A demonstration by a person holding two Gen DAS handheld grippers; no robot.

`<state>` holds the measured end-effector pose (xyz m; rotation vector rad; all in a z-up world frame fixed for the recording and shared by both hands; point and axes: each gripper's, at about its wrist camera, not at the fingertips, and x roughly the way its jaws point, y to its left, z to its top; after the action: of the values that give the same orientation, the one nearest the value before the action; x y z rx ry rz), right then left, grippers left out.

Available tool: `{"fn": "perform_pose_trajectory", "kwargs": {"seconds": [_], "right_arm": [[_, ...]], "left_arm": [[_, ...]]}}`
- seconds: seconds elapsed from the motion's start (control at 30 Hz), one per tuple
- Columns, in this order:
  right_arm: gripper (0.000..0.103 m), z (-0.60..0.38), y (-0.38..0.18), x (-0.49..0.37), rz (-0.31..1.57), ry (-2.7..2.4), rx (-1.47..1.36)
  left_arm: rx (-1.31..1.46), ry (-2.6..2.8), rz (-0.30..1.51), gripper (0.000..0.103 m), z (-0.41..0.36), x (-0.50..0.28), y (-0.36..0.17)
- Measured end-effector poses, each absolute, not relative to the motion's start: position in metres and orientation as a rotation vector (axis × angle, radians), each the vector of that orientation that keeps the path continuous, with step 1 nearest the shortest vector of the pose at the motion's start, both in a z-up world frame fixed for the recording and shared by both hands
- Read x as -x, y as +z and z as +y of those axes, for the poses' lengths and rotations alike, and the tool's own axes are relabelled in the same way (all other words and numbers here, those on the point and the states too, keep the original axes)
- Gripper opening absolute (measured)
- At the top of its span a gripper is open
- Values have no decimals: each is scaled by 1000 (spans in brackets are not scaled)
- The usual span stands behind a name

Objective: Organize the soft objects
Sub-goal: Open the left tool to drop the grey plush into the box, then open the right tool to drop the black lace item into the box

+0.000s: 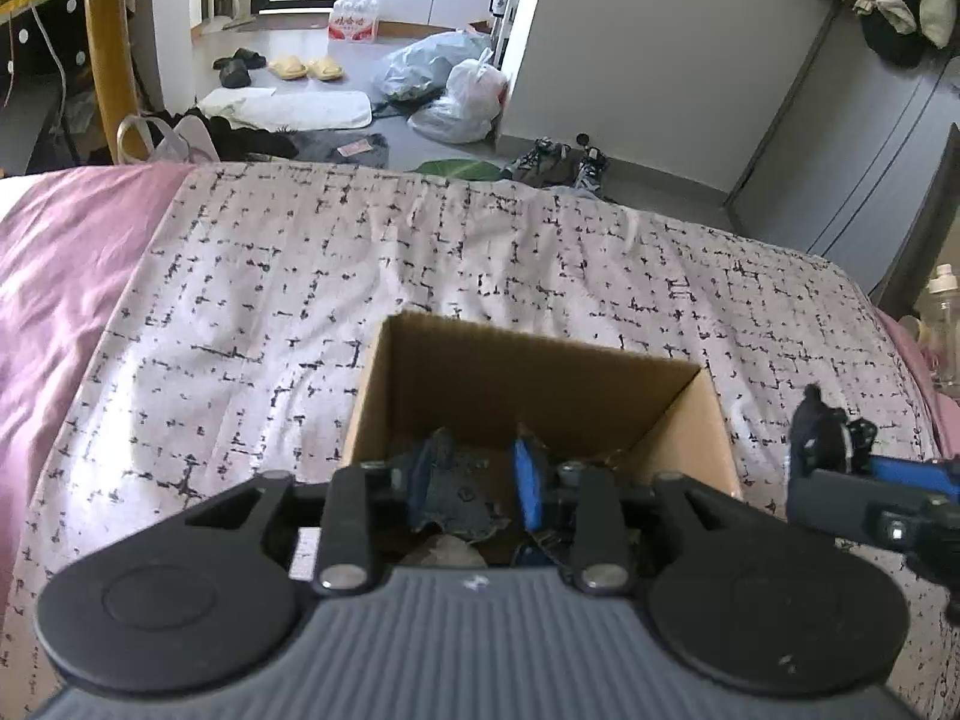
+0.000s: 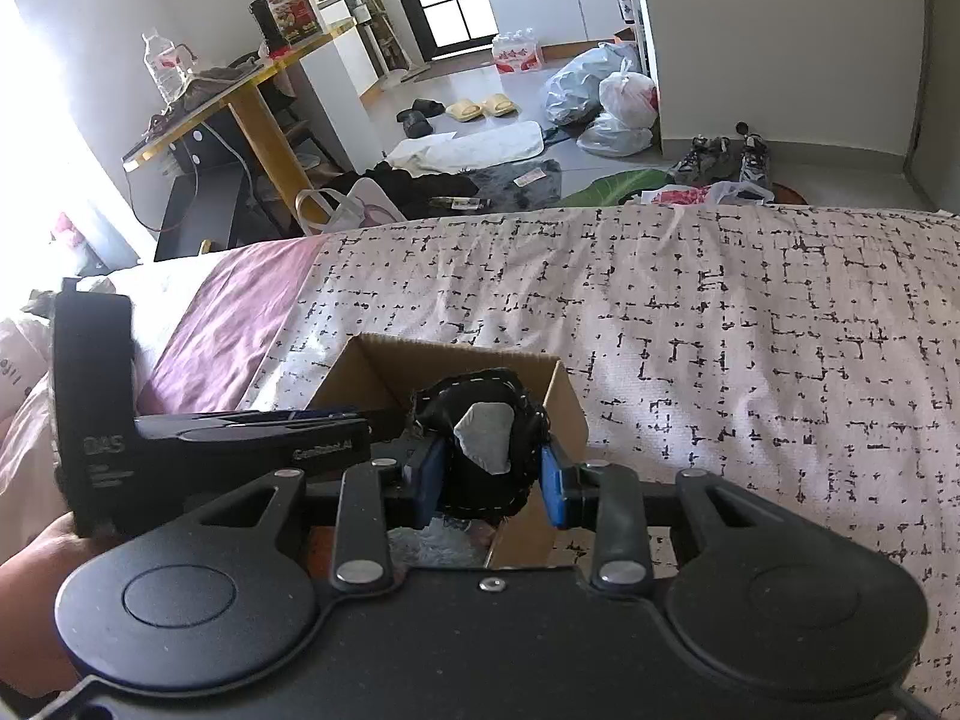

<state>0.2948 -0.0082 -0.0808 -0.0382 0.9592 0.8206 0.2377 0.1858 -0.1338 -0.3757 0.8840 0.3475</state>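
Observation:
An open cardboard box [image 1: 528,378] stands on the patterned bed cover; it also shows in the right wrist view [image 2: 561,402]. My left gripper [image 1: 477,483] reaches down into the box, its blue pads either side of a dark grey soft item [image 1: 456,498]; whether they pinch it is unclear. My right gripper [image 2: 492,477] is shut on a black rolled sock with a grey patch [image 2: 486,435], held over the box's near right corner. The right gripper [image 1: 864,480] shows at the right edge of the left wrist view, and the left gripper's body [image 2: 198,438] lies to the left in the right wrist view.
The bed has a white black-checked cover [image 2: 720,312] and a pink sheet [image 1: 66,264] at the left. Beyond the bed edge the floor holds plastic bags [image 1: 456,84], slippers, shoes and a mat. A yellow-legged table [image 2: 252,114] stands at the left.

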Motion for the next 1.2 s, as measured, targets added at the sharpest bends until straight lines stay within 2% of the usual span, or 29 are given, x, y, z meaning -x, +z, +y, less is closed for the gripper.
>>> {"fn": "perform_pose_trajectory", "kwargs": {"seconds": [0.5, 0.77, 0.87, 1.03, 1.13, 1.17, 1.2], "right_arm": [[35, 20, -80, -291, 967, 813, 54], [40, 36, -94, -297, 1026, 782, 15], [53, 39, -99, -298, 1039, 765, -9], [57, 41, -103, -298, 1072, 723, -19], [75, 38, -101, -297, 1065, 696, -6], [84, 37, -99, -295, 1057, 688, -4], [88, 35, -97, -295, 1051, 687, -2]], "left_arm": [[398, 332, 808, 38, 199, -206, -99], [414, 337, 776, 39, 215, -190, -89], [424, 343, 771, 39, 222, -189, -89], [434, 348, 766, 40, 226, -189, -91], [439, 340, 765, 40, 225, -189, -92], [440, 337, 764, 40, 224, -190, -92], [442, 334, 764, 40, 223, -190, -92]]}}
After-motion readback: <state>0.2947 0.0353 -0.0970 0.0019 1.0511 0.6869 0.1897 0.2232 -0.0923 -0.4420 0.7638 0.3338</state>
